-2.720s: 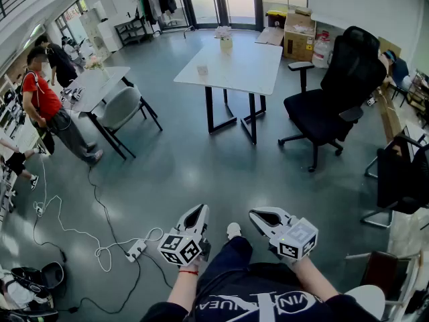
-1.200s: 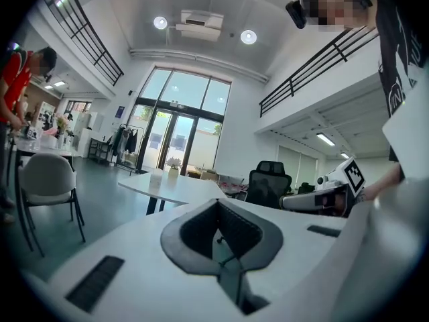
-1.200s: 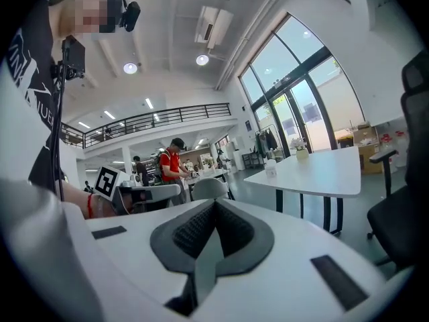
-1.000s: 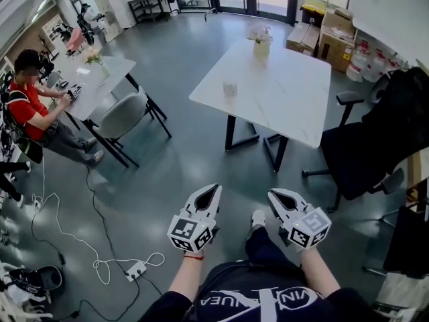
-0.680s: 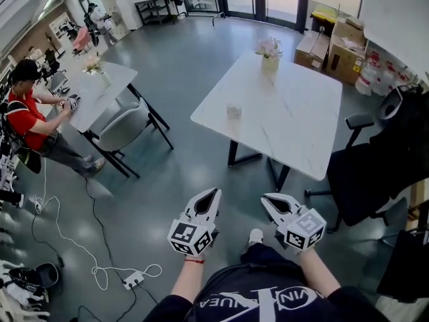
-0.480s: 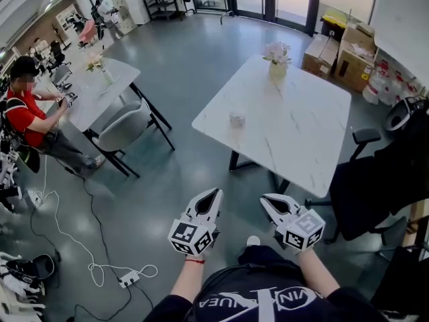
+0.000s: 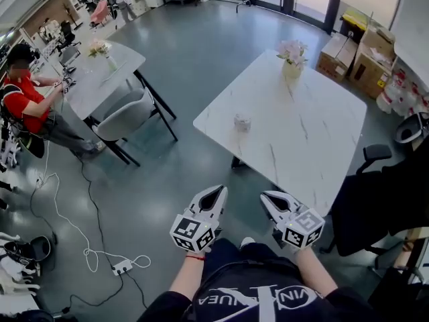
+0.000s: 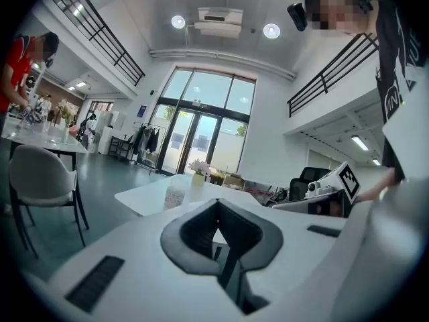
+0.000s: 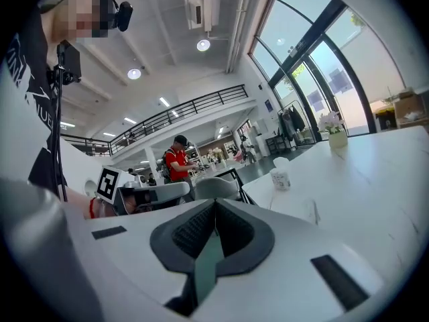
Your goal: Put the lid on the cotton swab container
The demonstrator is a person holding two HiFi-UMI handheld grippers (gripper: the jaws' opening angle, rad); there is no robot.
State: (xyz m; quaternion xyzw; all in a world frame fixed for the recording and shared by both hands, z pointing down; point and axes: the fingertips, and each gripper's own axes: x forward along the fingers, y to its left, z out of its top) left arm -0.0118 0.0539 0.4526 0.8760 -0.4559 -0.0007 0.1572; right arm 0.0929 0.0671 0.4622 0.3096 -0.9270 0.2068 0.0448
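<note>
We hold both grippers low in the head view, just above our dark shirt, side by side and slightly apart. The left gripper (image 7: 216,194) has its fingers pressed together with nothing between them, as its own view (image 8: 216,210) shows. The right gripper (image 7: 270,200) is the same, tips meeting and empty (image 9: 214,208).

The cotton swab container (image 7: 242,122) stands upright on the white marble table (image 7: 315,139), near the table's left edge, at the centre of the head view and well apart from both grippers. It also shows as a small pale cup left of centre in the left gripper view (image 8: 175,193) and right of centre in the right gripper view (image 9: 279,177). It is too small for us to tell whether its lid is on.

A vase of flowers (image 7: 292,58) stands toward the table's far end. Cardboard boxes (image 7: 365,52) sit on the floor at the upper right, and a black office chair (image 7: 392,200) stands at the right. At the left edge a person in a red shirt (image 7: 23,102) sits at a second white table (image 7: 100,72), with a grey chair (image 7: 124,116) beside it. A white cable (image 7: 80,247) trails across the floor at the lower left.
</note>
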